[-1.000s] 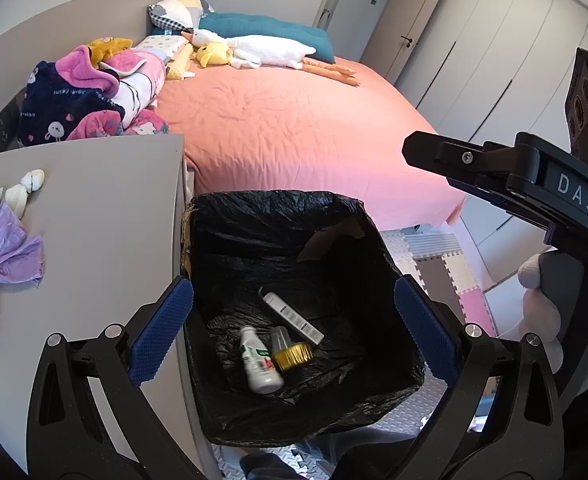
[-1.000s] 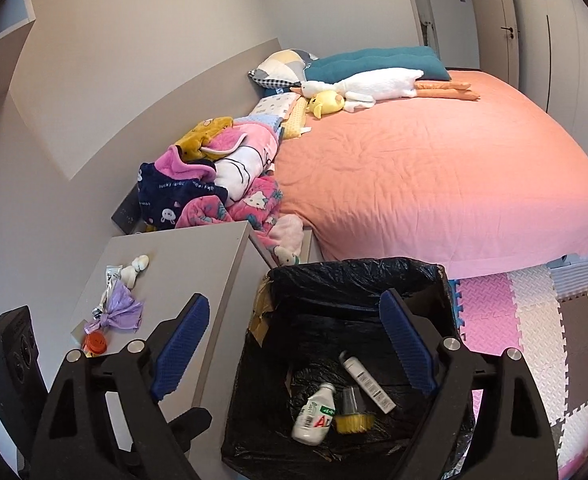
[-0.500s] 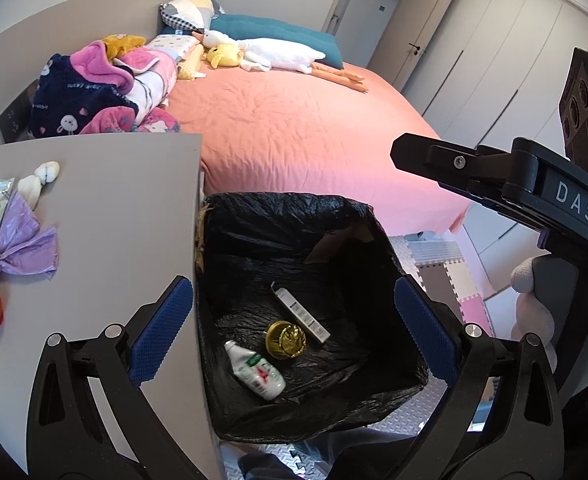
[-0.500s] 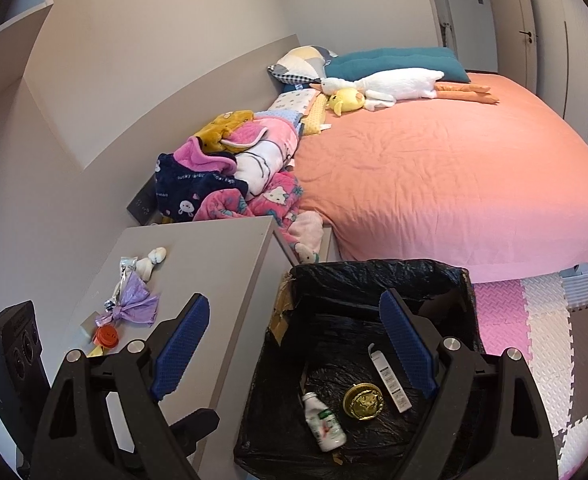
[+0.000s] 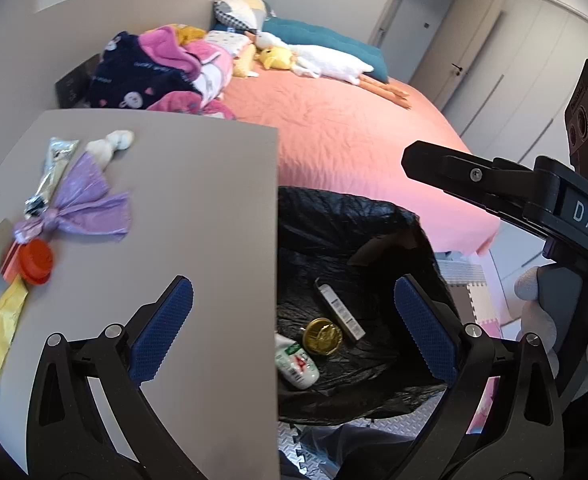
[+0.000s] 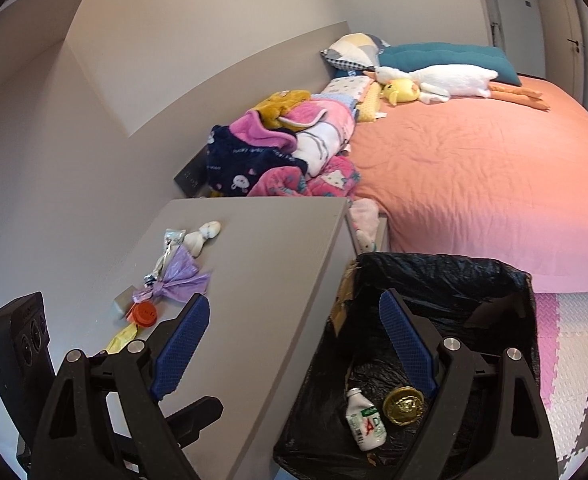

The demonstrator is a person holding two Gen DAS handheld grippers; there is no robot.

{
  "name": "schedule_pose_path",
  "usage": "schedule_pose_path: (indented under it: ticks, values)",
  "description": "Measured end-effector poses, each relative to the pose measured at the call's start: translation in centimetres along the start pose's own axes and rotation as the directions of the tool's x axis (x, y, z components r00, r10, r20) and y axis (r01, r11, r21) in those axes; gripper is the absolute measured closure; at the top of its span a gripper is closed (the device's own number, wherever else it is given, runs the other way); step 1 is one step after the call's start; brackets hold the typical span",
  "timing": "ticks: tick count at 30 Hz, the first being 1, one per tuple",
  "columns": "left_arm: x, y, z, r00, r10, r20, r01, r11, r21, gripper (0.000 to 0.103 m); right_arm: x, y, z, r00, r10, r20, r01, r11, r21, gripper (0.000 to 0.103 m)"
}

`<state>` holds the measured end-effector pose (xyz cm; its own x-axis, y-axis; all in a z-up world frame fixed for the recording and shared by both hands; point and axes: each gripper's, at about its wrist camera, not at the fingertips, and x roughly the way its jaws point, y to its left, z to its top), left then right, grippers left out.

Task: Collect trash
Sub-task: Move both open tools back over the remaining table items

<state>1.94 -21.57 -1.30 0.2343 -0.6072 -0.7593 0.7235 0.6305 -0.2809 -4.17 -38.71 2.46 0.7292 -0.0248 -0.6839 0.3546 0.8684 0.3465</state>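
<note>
Knotted purple bag, table-top trash: likely light, soft, crinkly; best pinched at its knot, ahead-left of left gripper and right gripper, both spread, empty.

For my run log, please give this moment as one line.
left claw: open, empty | right claw: open, empty | bin: bottle, gold lid | table: purple bag, orange cap

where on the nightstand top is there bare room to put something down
The nightstand is bare along its side by the bin. It is crowded at its far side from the bin: purple bag, orange cap, yellow wrapper.
</note>
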Motion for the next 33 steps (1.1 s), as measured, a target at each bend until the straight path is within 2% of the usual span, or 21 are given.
schedule_pose_path:
  ticks: [9,18,28,33]
  values:
    - [-1.8,3.7,-1.7,0.997,0.073,0.009,-0.072,0.994,-0.084,0.006,2.9,4.3,-0.6,0.996,0.059,-0.066,-0.064,0.995,-0.075,0.016]
    - [-3.0,7.2,-2.8,0.990,0.143,0.017,-0.138,0.976,-0.169,0.006,5.3,7.8,-1.1,0.988,0.104,-0.117,-0.120,0.983,-0.140,0.016]
    - [-3.8,11.5,-3.8,0.970,0.244,0.012,-0.237,0.948,-0.211,0.006,8.7,11.1,-1.3,0.973,0.142,-0.182,-0.174,0.970,-0.173,0.016]
    - [-3.9,13.8,-4.3,0.955,0.296,-0.005,-0.291,0.934,-0.209,0.006,10.5,12.8,-1.8,0.961,0.163,-0.224,-0.207,0.960,-0.187,0.022]
